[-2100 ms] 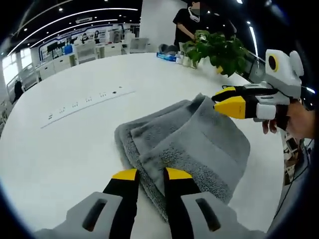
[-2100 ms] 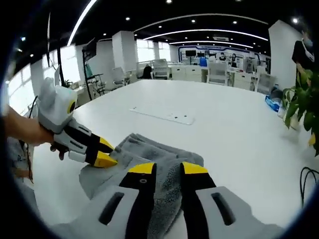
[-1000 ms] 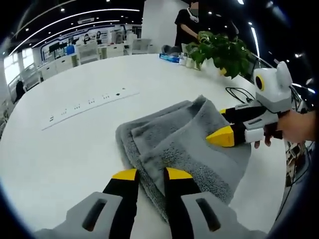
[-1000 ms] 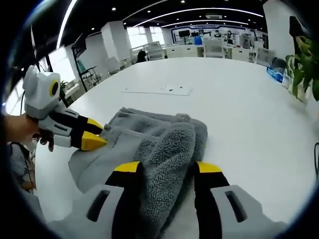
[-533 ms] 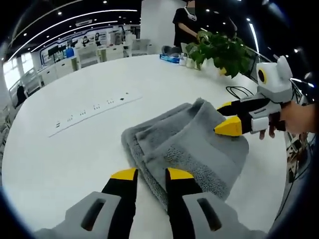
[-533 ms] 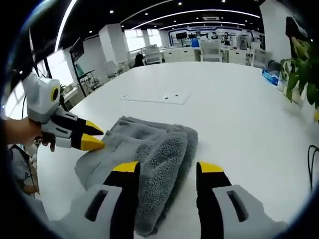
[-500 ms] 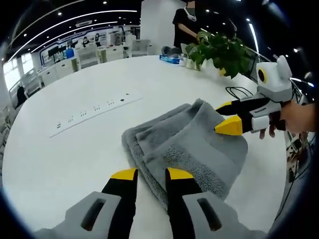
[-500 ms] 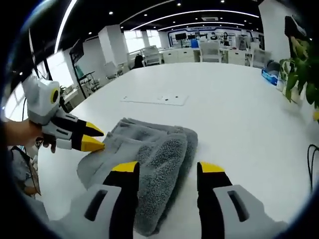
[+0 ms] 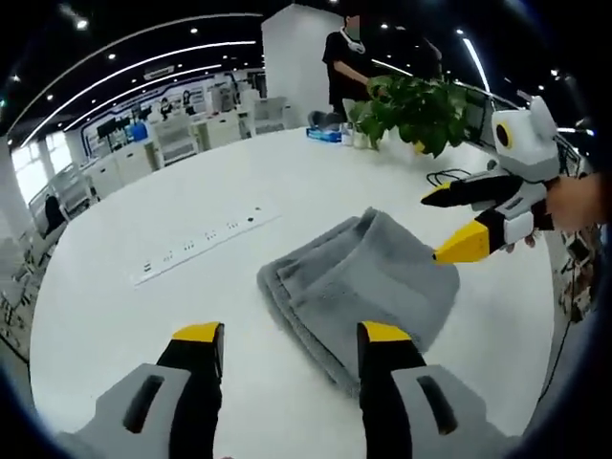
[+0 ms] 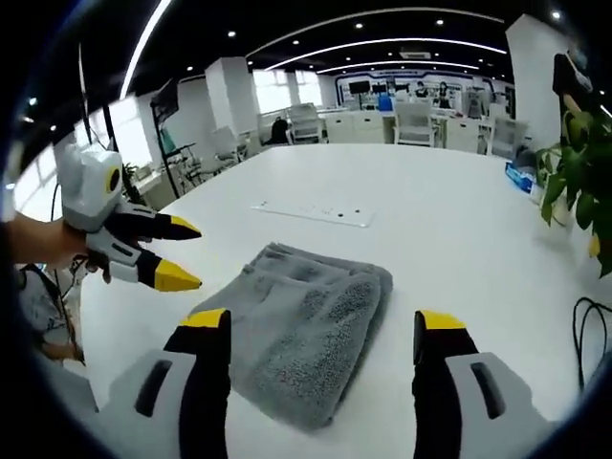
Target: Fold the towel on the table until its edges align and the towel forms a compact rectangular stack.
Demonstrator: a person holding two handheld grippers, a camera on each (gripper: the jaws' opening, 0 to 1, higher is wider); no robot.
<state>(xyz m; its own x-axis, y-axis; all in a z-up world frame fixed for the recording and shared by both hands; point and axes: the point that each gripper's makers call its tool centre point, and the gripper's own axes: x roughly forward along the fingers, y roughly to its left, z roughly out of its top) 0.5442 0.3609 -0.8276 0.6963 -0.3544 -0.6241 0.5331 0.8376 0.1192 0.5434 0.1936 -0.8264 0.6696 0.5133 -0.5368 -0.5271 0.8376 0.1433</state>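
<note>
Near bench (image 9: 115,316) edge lay folded towel (image 9: 363,277) w/ both tongs, left (image 9: 292,335) & right (image 10: 323,320), spread wide, apart from it. Left gripper view caught plant (image 9: 411,105) & person (image 9: 349,57) at far edge.

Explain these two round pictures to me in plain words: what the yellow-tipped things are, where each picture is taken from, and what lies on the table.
A person holds a two-jaw claw in each hand, and a fisheye camera rides on each. In the left gripper view, the left claw rises from the bottom and the right claw enters from the right. The right gripper view is looking out over the right claw. Both claws are open and hold nothing. On the white table lies a folded grey towel, with a white power strip beyond it and a potted plant further off.
</note>
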